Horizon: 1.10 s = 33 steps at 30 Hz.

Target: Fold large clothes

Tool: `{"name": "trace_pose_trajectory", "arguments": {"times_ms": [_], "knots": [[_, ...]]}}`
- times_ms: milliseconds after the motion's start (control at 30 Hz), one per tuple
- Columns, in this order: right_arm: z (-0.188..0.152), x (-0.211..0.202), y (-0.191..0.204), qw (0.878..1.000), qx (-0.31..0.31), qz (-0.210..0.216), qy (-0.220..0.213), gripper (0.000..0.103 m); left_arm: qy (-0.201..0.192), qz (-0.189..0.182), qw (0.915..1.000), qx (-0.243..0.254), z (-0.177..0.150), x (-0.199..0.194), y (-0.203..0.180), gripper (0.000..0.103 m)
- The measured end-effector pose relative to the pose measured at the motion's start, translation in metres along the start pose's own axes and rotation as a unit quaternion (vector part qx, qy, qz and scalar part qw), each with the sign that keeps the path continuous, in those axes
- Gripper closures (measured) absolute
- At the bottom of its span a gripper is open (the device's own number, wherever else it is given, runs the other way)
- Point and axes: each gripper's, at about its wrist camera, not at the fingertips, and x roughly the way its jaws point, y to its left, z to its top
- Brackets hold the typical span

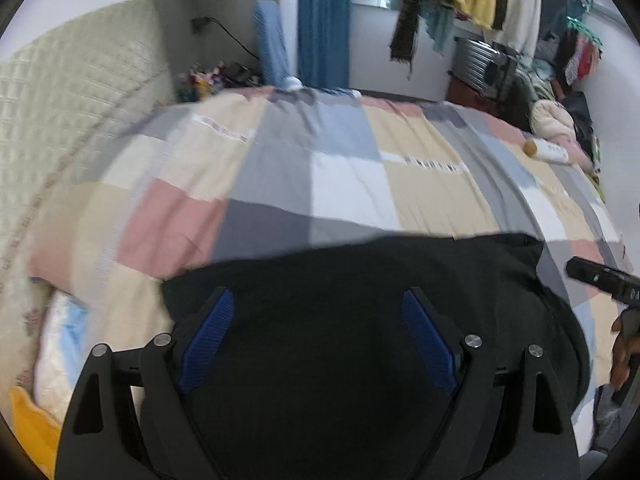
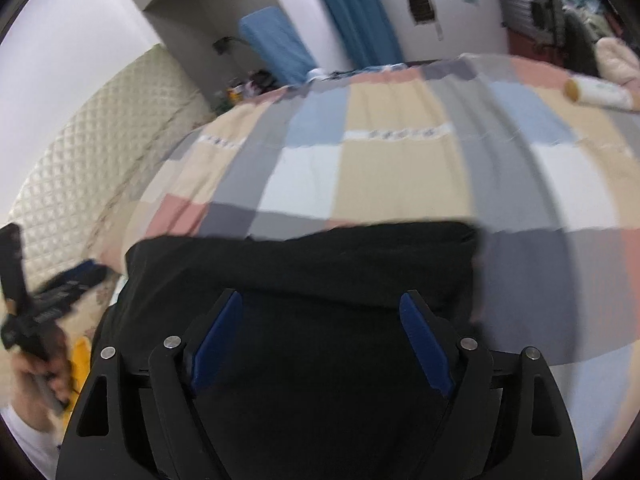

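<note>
Presently, the black garment (image 1: 360, 280) lies folded on the patchwork bed cover (image 1: 340, 184), at the near edge of the bed, its far fold line running roughly straight across. The left gripper (image 1: 318, 340) and right gripper (image 2: 322, 340) both hang above it with fingers spread wide and nothing between them. Motion blur is heavy, so whether the garment's corners are squared cannot be confirmed. Risk, as judged: the fold sits close to the near edge, and a careless re-grasp could drag layers apart or pull it off the bed. A white bottle (image 1: 548, 151) lies well apart, towards the far right corner.
</note>
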Motion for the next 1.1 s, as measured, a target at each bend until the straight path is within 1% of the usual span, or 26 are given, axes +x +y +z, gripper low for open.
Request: {"name": "trace_pose_trajectory", "arguments": {"times_ms": [100, 133, 233, 333, 533, 700, 800, 833, 900, 933, 967, 1033, 1100], "knots": [[-0.014, 0.036, 0.012, 1.000, -0.025, -0.010, 0.010, 0.023, 0.007, 0.003, 0.9999, 0.007, -0.013, 0.034, -0.015, 0.017], [-0.017, 0.042, 0.013, 0.999, -0.031, -0.013, 0.008, 0.023, 0.005, 0.014, 0.9998, 0.015, -0.015, 0.046, -0.021, 0.017], [-0.015, 0.054, 0.013, 0.999, -0.039, -0.027, -0.006, 0.022, -0.008, 0.035, 0.9989, 0.031, -0.014, 0.054, -0.029, 0.017], [-0.007, 0.068, 0.012, 0.998, -0.045, -0.034, -0.002, 0.022, 0.000, 0.032, 0.9991, 0.028, -0.006, 0.068, -0.025, 0.017], [0.003, 0.092, 0.004, 0.998, -0.045, -0.041, -0.006, 0.020, 0.008, 0.024, 0.9996, 0.009, -0.002, 0.091, -0.018, 0.017], [0.013, 0.111, 0.002, 0.998, -0.049, -0.049, 0.002, 0.020, 0.014, 0.027, 0.9995, -0.004, 0.003, 0.104, -0.015, 0.017], [0.012, 0.109, 0.004, 0.997, -0.054, -0.050, 0.007, 0.020, 0.020, 0.023, 0.9995, -0.010, 0.003, 0.101, -0.012, 0.017], [0.011, 0.105, 0.004, 0.997, -0.057, -0.049, 0.006, 0.020, 0.022, 0.022, 0.9995, -0.009, 0.000, 0.095, -0.011, 0.017], [0.007, 0.091, 0.006, 0.997, -0.067, -0.046, -0.001, 0.020, 0.009, 0.014, 0.9999, 0.005, -0.005, 0.078, -0.010, 0.017], [0.004, 0.082, 0.007, 0.996, -0.074, -0.047, -0.009, 0.020, -0.001, 0.009, 0.9999, 0.005, -0.007, 0.069, -0.007, 0.016], [0.001, 0.070, 0.009, 0.995, -0.083, -0.051, -0.021, 0.020, -0.015, 0.006, 0.9999, -0.001, -0.011, 0.055, -0.001, 0.016], [-0.005, 0.048, 0.012, 0.992, -0.101, -0.059, -0.043, 0.020, -0.028, 0.001, 0.9994, -0.020, -0.020, 0.032, 0.013, 0.016], [-0.013, 0.022, 0.013, 0.989, -0.114, -0.063, -0.066, 0.020, -0.039, 0.009, 0.9989, -0.026, -0.032, 0.008, 0.027, 0.016]]}}
